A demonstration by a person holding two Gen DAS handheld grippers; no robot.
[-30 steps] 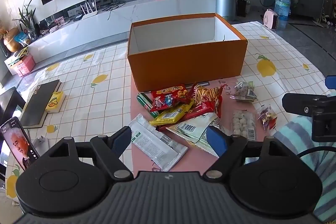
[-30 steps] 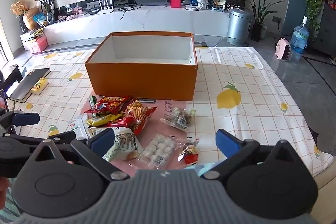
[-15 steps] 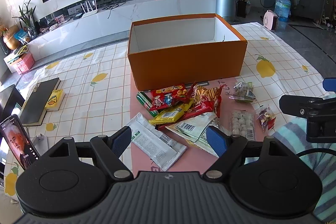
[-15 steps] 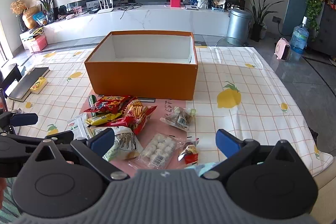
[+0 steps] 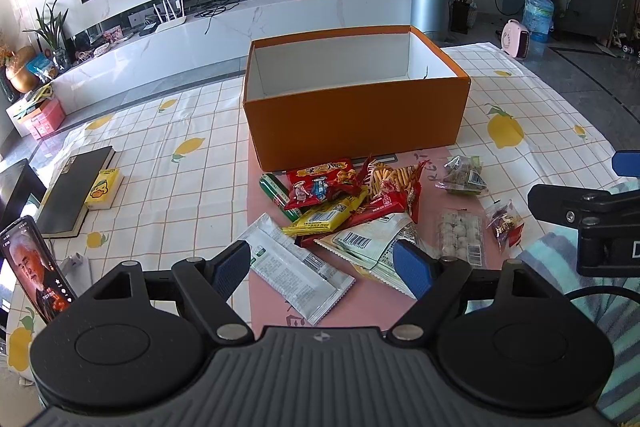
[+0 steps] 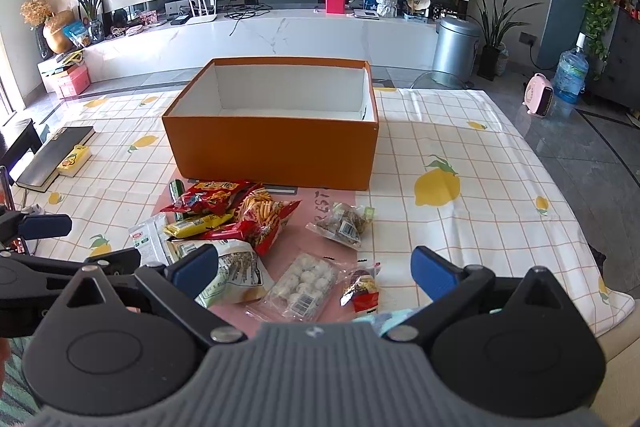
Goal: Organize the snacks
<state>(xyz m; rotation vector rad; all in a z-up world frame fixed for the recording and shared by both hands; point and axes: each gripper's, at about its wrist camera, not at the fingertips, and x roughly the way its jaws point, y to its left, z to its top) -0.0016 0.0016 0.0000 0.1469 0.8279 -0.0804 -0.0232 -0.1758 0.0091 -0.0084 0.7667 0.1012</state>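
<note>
Your left gripper (image 5: 322, 265) hangs wide open over the white wrapper (image 5: 294, 271), touching nothing. Ahead, the snack pile (image 6: 224, 215) lies just before the orange box (image 6: 272, 155). Your right gripper (image 6: 314, 271) gapes empty above the tray of white balls (image 6: 300, 285).

Both pictures are bright and sharp. Sunlight is seen on the tablecloth (image 5: 152, 163) from nine o'clock. Straight lines are bent near the edges, and the corners are dark.
</note>
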